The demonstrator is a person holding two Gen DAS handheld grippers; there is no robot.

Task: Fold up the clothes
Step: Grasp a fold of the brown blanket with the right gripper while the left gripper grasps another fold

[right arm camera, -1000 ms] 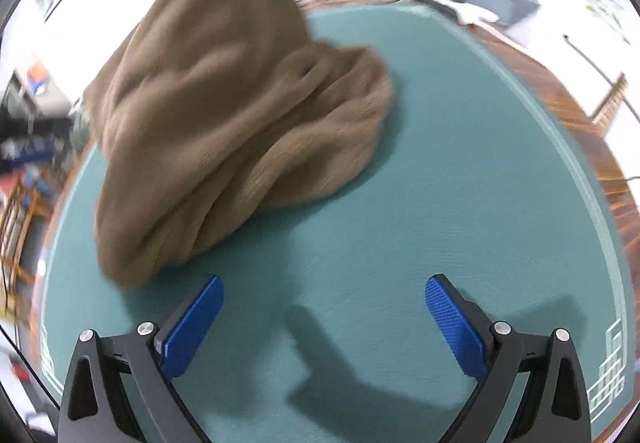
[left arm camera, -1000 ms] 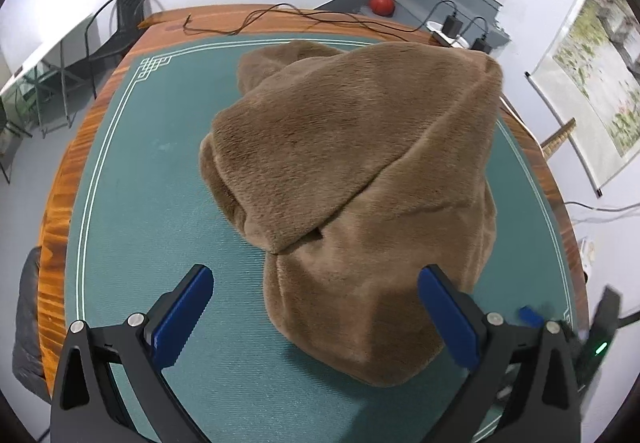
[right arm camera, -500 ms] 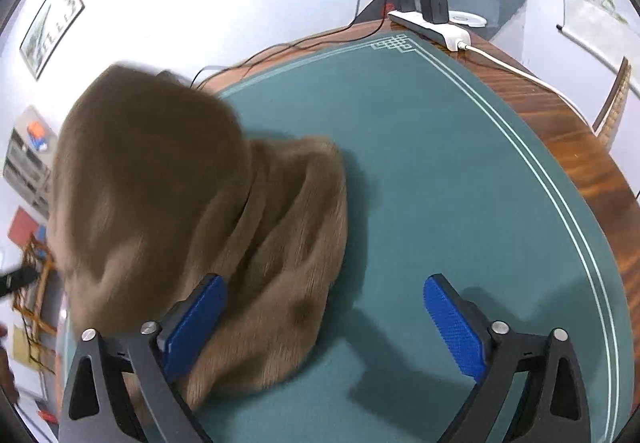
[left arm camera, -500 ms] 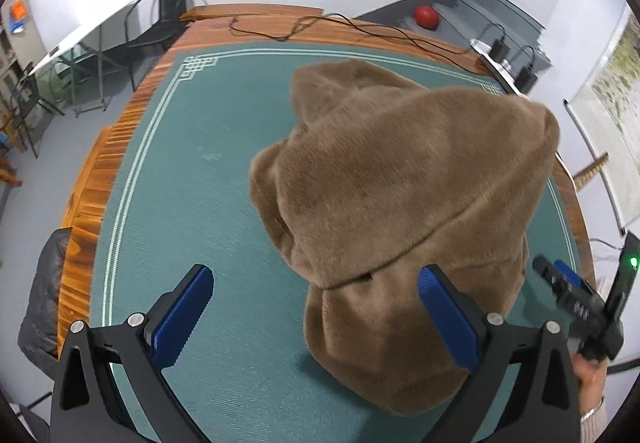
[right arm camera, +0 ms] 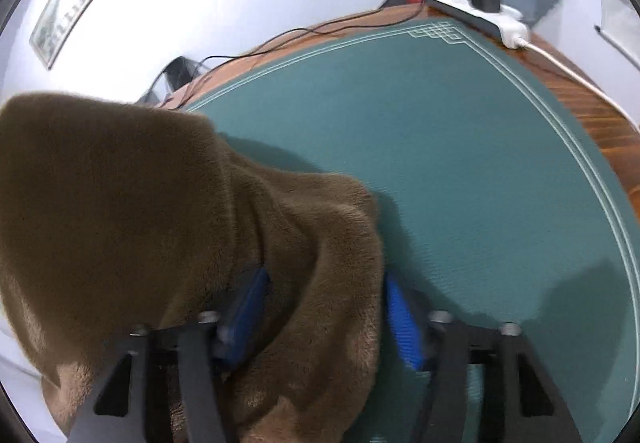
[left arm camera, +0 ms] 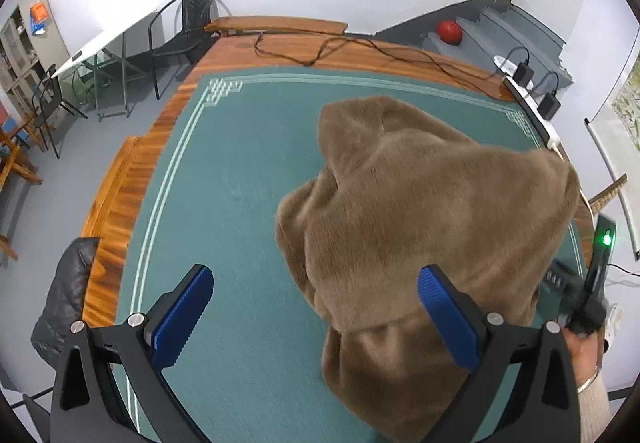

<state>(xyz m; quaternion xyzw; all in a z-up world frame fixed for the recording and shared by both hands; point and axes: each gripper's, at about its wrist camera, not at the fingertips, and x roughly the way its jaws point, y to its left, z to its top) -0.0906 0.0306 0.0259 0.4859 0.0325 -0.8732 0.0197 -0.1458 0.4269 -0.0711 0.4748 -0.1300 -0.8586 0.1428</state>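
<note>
A thick brown fleece garment lies bunched in a tall heap on the green mat, on the right half of the left wrist view. My left gripper is open just in front of the heap; its right pad touches the garment's edge and nothing sits between the pads. In the right wrist view the garment fills the left side, and my right gripper has its jaws drawn in on a thick fold of it. The right gripper, held by a hand, also shows at the heap's right edge.
The mat covers a wooden table with black cables along the far edge. A white power strip with plugs sits at the far right corner. A dark jacket hangs off the left edge. Chairs stand beyond.
My right gripper went from wide open beside the garment to pushed into it with its jaws narrowed on a fold. The left gripper stayed open and drew back left and higher.
</note>
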